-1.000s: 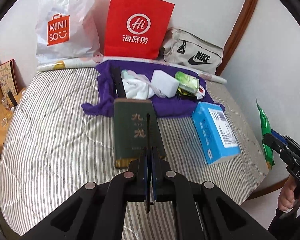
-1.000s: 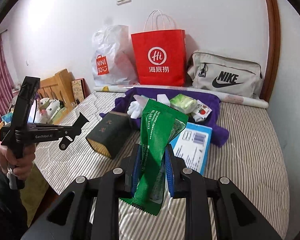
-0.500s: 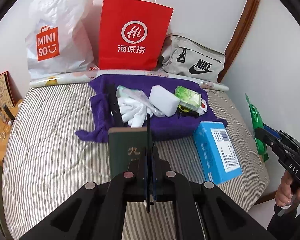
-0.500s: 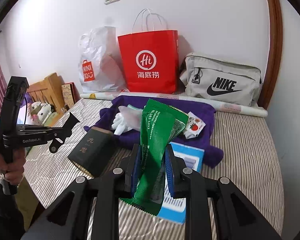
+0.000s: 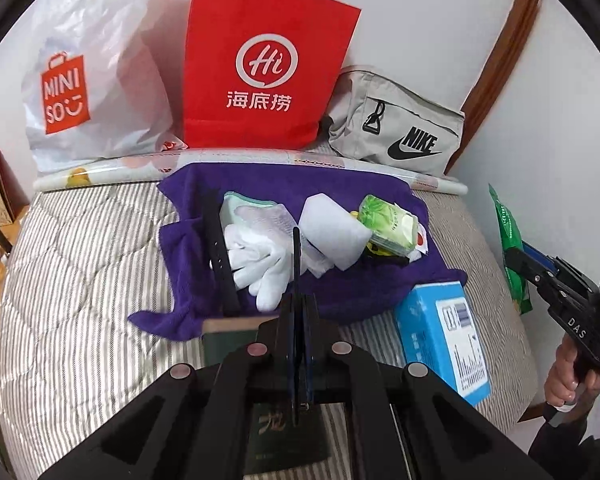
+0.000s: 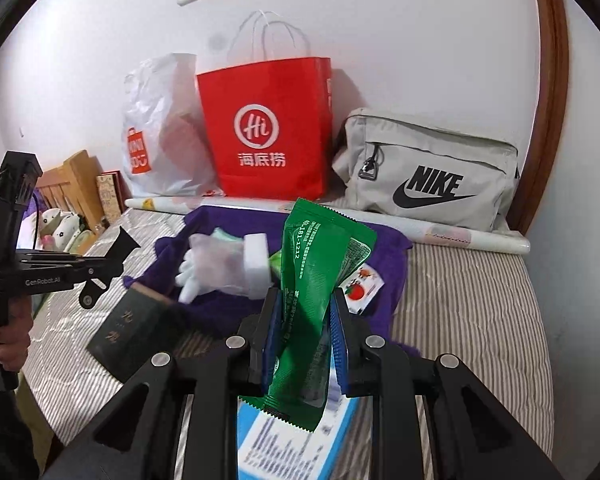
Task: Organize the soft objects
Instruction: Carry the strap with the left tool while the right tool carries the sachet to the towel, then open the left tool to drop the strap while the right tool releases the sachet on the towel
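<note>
Holding a flat green foil sachet (image 6: 320, 280) upright between the blue pads of the right gripper (image 6: 305, 340), jaws narrowed onto its lower half, upper half standing free above the striped quilted bedspread (image 5: 80, 280). Left gripper (image 5: 299, 320) fully closed, empty, only a thin black blade poking forward between the fingers. Risk, as a judgement: slick limp sachet liable to slide or fold out of the pinch if swung quickly; free top likely to catch on a bag rim on entry; closed left gripper near the white cotton gloves (image 5: 260, 264) apt to snag or drag them, or the crumpled purple towel (image 5: 300, 188) beneath, if lowered without opening. Containers along the wall: red paper carrier bag with white handles (image 5: 260, 68), mouth not visible, contents unknown; white crinkled plastic shop bag with orange logo (image 5: 96, 72), contents unclear; grey zipped fabric pouch with black logo (image 5: 396, 128), zipped closed. Purple towel serving as a loose tray: gloves, white foam block (image 5: 332, 236), green tissue pack (image 5: 388, 224), black strap (image 5: 220, 256), small tomato-print sachet (image 6: 362, 284). Off the towel on the bedspread: dark green hardback book (image 6: 128, 332), light blue cardboard box (image 5: 444, 344).
</note>
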Available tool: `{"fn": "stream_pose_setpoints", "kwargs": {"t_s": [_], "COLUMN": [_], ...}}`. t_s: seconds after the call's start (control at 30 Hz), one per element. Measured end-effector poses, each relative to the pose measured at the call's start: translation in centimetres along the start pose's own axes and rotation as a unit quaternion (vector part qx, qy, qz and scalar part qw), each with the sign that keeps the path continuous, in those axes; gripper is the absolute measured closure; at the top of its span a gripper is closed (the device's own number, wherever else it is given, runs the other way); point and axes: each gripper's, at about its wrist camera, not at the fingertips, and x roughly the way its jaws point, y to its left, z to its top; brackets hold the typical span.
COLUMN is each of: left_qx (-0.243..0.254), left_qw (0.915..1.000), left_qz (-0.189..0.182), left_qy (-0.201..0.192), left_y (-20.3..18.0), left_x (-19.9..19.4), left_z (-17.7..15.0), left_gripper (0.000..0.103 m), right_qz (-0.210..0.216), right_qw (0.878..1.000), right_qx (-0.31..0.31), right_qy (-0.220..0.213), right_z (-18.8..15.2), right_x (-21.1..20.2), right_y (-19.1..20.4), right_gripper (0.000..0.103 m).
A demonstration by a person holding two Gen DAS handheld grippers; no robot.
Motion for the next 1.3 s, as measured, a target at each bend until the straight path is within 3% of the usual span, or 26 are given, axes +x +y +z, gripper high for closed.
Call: {"fn": "stream_pose_setpoints", "kwargs": {"t_s": [0.47, 0.7, 1.07, 1.23, 1.3], "left_qx": [-0.023, -0.022, -0.030, -0.032, -0.030], "left_qw": [0.9991, 0.9984, 0.9968, 0.9961, 0.9961], "left_qz": [-0.016, -0.023, -0.025, -0.024, -0.025], "left_qy": [0.032, 0.048, 0.071, 0.079, 0.079], "left_y": [1.0, 1.0, 1.7, 1.9, 1.9], "left_x": [5.5, 8.6, 11.9, 12.3, 12.4], "left_z": [3.3, 4.9, 5.4, 5.4, 5.4], "left_gripper": [0.099, 0.099, 0.099, 0.098, 0.091], "right_qz": [-0.004, 0.000, -0.009, -0.009, -0.007], "right_qw": [0.999, 0.998, 0.994, 0.994, 0.994], "right_qx": [0.007, -0.003, 0.006, 0.002, 0.003], "right_qy": [0.032, 0.068, 0.105, 0.112, 0.112], "right_z": [2.2, 2.4, 2.5, 2.2, 2.1], "right_x": [7.3, 11.0, 15.2, 15.9, 15.8], "right_y": [-3.5, -4.2, -5.4, -5.4, -5.4], "right_gripper": [0.079, 0.079, 0.076, 0.069, 0.063]}}
